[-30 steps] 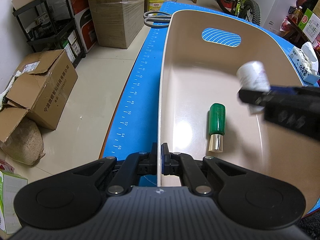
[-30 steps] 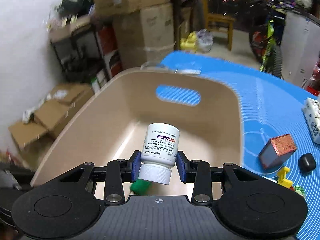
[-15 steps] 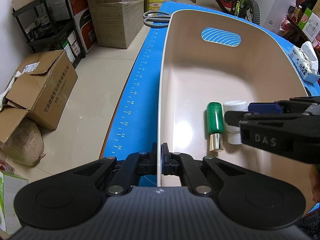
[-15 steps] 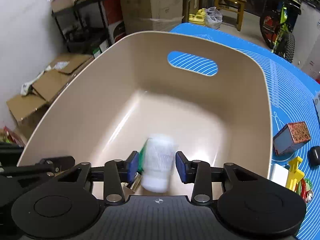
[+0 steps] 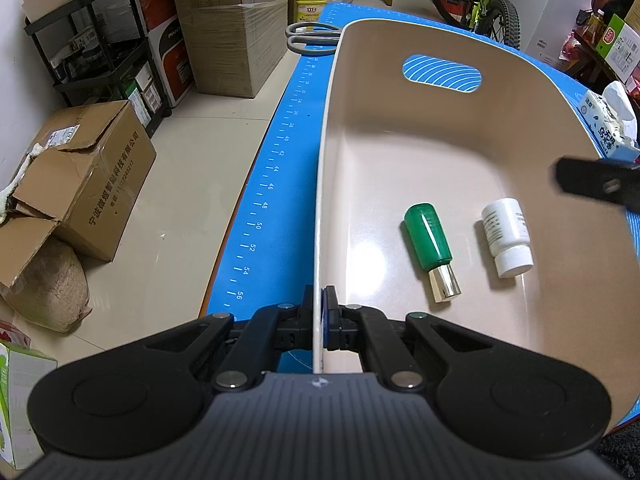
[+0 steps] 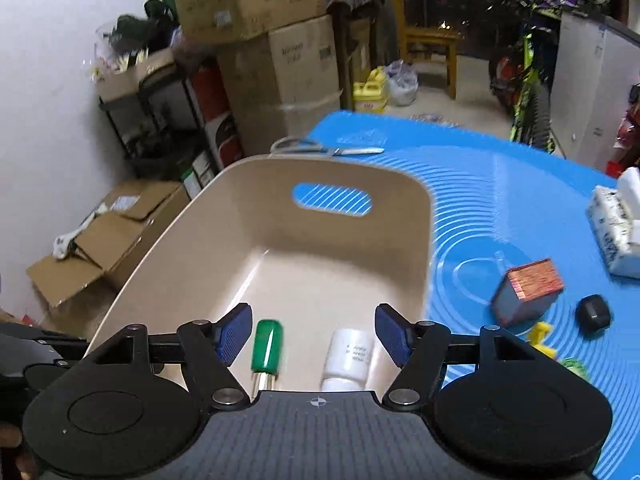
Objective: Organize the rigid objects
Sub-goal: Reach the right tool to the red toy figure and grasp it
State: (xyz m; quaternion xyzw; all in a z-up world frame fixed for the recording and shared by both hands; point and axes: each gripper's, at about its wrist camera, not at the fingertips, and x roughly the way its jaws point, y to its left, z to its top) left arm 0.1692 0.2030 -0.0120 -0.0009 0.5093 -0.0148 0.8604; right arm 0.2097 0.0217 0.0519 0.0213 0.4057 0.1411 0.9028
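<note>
A beige bin (image 5: 332,128) stands on the blue mat (image 5: 276,168). My left gripper (image 5: 319,320) is shut on the bin's near left rim. A white pill bottle (image 5: 506,236) and a green bottle with a silver cap (image 5: 430,244) lie side by side on the bin floor. My right gripper (image 6: 314,336) is open and empty above the bin's near end; the white bottle (image 6: 350,356) and green bottle (image 6: 267,346) lie below it. One right finger (image 5: 592,186) shows in the left wrist view.
On the mat right of the bin (image 6: 280,184) lie a small box with a red-brown side (image 6: 528,286), a black object (image 6: 594,314), yellow toy pieces (image 6: 540,338) and a tissue pack (image 6: 616,224). Scissors (image 5: 308,38) lie beyond the bin. Cardboard boxes (image 5: 80,184) stand on the floor left.
My right gripper lowered the white bottle into the bin, opened and let it go beside the green bottle, then rose and drew back. My left gripper stayed on the rim.
</note>
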